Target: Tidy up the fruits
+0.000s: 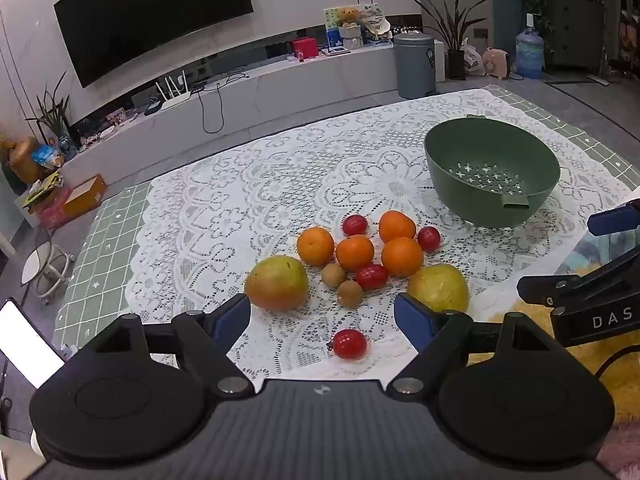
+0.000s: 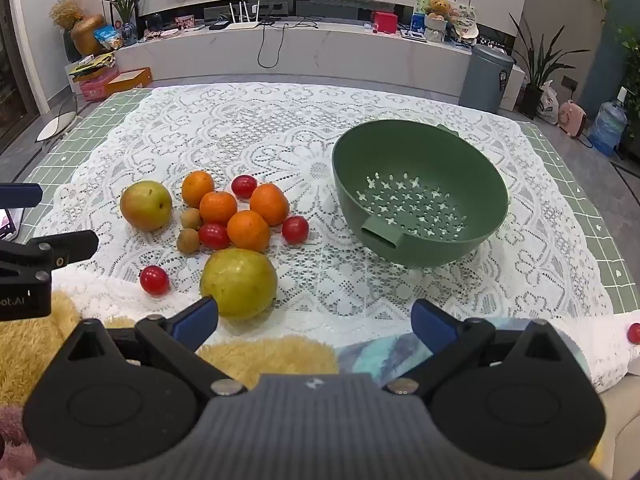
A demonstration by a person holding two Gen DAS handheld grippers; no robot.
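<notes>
Both tools gaped empty; right tool [image 2: 315, 322] sat nearer the yellow-green pear [image 2: 239, 283], left-ahead, perforated green plastic colander [image 2: 420, 192] right-ahead.

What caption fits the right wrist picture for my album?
Open right gripper hovering before a pile of fruit beside an empty green colander on a lace tablecloth.

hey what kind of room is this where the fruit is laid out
Most likely a home living room: a big wall-mounted TV hangs over a long low media console, with potted houseplants and a lace-covered table in front.
</notes>
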